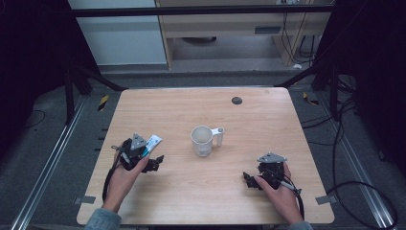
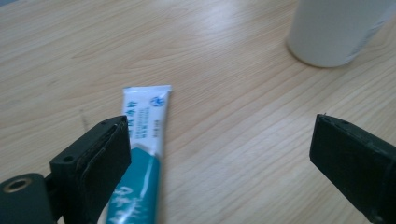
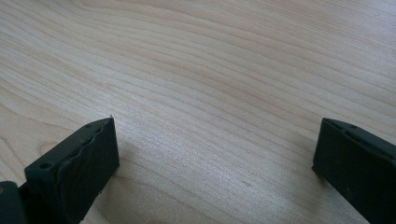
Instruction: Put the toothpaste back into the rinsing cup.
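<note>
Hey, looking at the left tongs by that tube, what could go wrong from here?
The left tongs stand open with the toothpaste tube against one jaw rather than centred, so closing might pinch only its edge or push it aside. The tube lies flat on the table, so the jaw tips may scrape the wood. The white mug stands close, and a wide swing could knock it.

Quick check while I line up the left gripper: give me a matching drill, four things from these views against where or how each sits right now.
Things:
1. toothpaste tube
2. white mug
3. left gripper
4. right gripper

States:
A. upright at the table's middle, handle to the right in the high view
B. open over bare wood
C. lying flat beside one black jaw
D. open, the tube at its left jaw

Pairs: 1-C, 2-A, 3-D, 4-B
</note>
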A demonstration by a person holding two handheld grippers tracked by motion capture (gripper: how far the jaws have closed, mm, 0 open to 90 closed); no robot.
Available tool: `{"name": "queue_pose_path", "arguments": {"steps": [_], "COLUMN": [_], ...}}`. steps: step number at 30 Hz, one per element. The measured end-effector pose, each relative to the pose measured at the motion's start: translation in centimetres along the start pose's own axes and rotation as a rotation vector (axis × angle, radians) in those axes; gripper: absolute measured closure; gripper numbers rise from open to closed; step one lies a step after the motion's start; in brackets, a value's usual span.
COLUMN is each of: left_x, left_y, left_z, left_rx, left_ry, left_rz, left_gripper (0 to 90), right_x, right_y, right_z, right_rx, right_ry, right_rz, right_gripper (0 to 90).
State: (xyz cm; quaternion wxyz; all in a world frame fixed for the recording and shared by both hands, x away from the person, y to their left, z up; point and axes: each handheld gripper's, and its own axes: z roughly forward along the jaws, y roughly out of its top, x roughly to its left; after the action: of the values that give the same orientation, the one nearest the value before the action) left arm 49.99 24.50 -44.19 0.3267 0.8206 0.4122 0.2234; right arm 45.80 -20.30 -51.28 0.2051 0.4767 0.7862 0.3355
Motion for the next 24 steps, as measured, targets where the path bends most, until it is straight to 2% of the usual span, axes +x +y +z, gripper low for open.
{"name": "queue_pose_path", "arguments": {"steps": [3,6,9,11,14,17,24], "left_x": [1.1,2.2,3.4,4.1,5.0,5.1,4.9], "left_y": [0.7,1.3,1.9,2.3,2.8,3.1,3.5], "left_z": [0.6,1.3,1.8,2.1,2.7,3.1,3.4], "left_rx": [0.079,0.137,0.180,0.214,0.276,0.333,0.352], "left_ry": [0.013,0.051,0.051,0.055,0.037,0.015,0.005], "left_rz": [0.017,0.022,-0.011,-0.010,-0.017,-0.008,0.011], "left_gripper": [7.0,6.6,6.6,6.3,6.6,11.0,11.9], "right_x": [-0.1,-0.1,-0.1,-0.1,-0.1,-0.1,-0.1], "right_y": [0.0,0.0,0.0,0.0,0.0,0.0,0.0], "right_z": [0.0,0.1,0.1,0.1,0.0,0.0,0.0], "right_rx": [-0.002,-0.002,-0.002,-0.002,-0.002,-0.002,0.000], "right_ry": [-0.001,-0.002,-0.002,-0.001,-0.001,-0.001,0.002], "right_rz": [-0.012,-0.011,-0.011,-0.012,-0.013,-0.013,-0.004], "right_gripper": [0.3,0.4,0.4,0.4,0.4,0.4,0.4]}}
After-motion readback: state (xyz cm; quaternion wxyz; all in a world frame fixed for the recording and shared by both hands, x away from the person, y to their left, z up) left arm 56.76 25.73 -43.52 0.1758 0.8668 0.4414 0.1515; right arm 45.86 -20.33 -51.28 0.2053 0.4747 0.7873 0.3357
